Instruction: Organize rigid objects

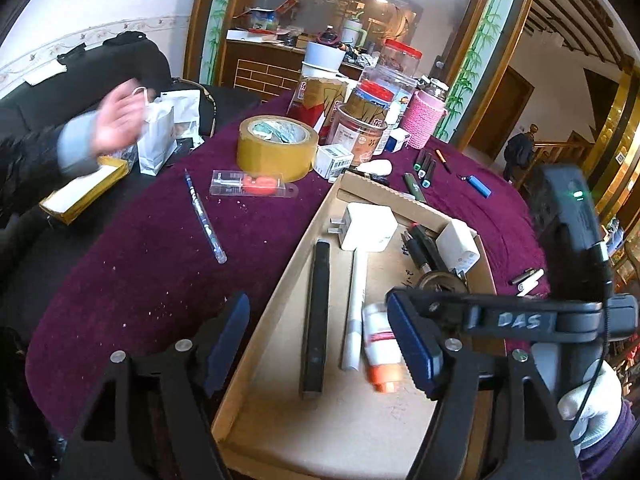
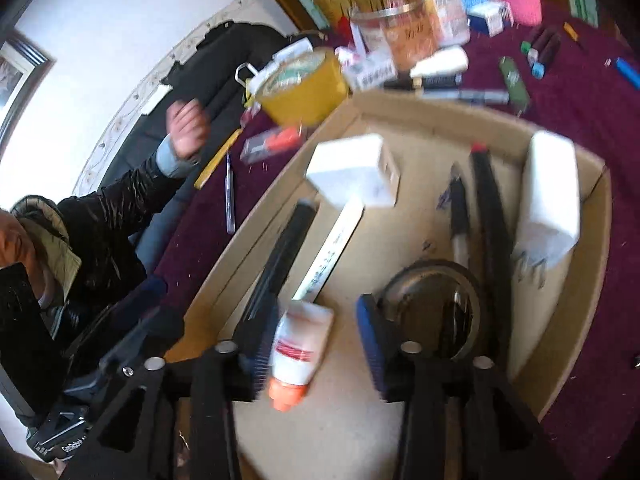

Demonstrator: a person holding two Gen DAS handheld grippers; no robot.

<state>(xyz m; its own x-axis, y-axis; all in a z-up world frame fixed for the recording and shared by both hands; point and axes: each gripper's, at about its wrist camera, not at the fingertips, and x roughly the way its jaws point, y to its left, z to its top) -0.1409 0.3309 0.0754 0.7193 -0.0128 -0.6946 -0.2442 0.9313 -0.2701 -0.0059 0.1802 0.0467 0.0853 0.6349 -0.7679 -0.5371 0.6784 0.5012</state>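
The flat brown cardboard tray (image 1: pixel 276 292) sits on the purple cloth counter (image 1: pixel 140 264). Inside the tray lies a small white tube with an orange cap (image 2: pixel 298 354), beside a long black bar (image 1: pixel 316 320). The right hand-held gripper (image 2: pixel 316 350) has its jaws apart around the tube, not pressing it. The left hand-held gripper (image 1: pixel 320 344) is apart too, over the tray, holding nothing.

Left gripper (image 1: pixel 320 344) jaws apart, pointing down; right gripper (image 2: pixel 316 344) jaws apart, gripping nothing.
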